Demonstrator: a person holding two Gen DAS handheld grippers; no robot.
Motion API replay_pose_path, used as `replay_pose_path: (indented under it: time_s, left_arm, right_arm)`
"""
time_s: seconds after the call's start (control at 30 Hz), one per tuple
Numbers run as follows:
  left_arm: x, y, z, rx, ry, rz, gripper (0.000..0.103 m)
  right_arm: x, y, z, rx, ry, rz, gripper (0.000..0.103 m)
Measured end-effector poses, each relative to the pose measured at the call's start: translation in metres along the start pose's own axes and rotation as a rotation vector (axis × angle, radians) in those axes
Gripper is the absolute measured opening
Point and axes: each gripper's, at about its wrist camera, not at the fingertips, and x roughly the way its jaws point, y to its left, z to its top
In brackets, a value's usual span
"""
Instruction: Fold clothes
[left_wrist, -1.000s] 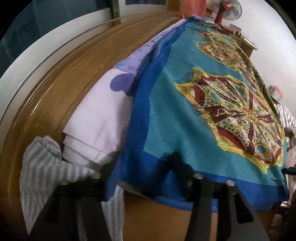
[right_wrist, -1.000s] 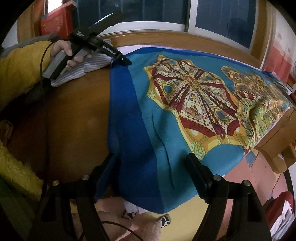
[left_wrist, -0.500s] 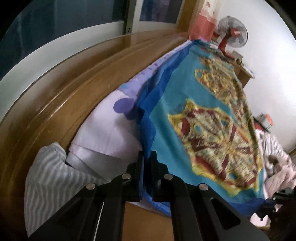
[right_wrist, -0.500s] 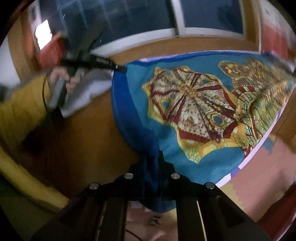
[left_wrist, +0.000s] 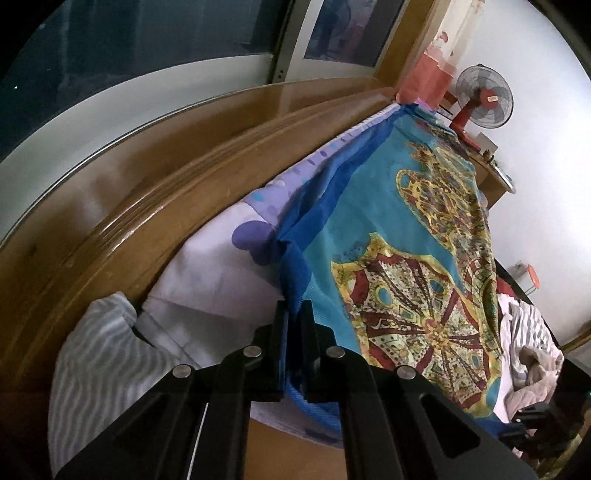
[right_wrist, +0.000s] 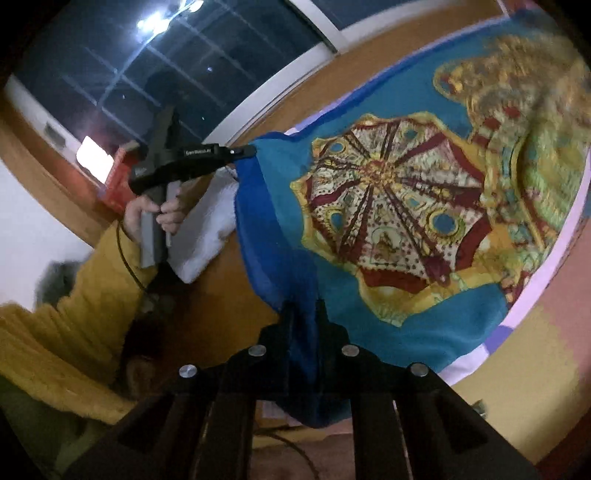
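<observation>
While both grippers pinch its near corners, scarf (left_wrist: 373, 206) runs lengthwise away.

i see a red standing fan (left_wrist: 484, 99) by the white wall (left_wrist: 546, 155), dark window panes (right_wrist: 147, 70) behind, a curved wooden ledge (left_wrist: 155, 177) under them, a red box (right_wrist: 120, 177) on the sill, pinkish floor (right_wrist: 546, 332) below

you have two grippers in play: the left gripper (left_wrist: 293, 314) and the right gripper (right_wrist: 303, 310). one blue patterned cloth (left_wrist: 388, 221) lies spread out, with two large round medallions printed on it. you also see one white sheet with purple dots (left_wrist: 221, 273), one grey striped garment (left_wrist: 96, 354), one red fan (left_wrist: 484, 98) and one yellow sleeve (right_wrist: 92, 280).
</observation>
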Motion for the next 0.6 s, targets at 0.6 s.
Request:
replay_pose_path:
  time_s: [0.6]
  left_arm:
    - [0.003, -0.001, -0.001, -0.008, 0.019, 0.029, 0.005]
  right_arm:
    - [0.003, -0.024, -0.008, 0.102, 0.043, 0.018, 0.009]
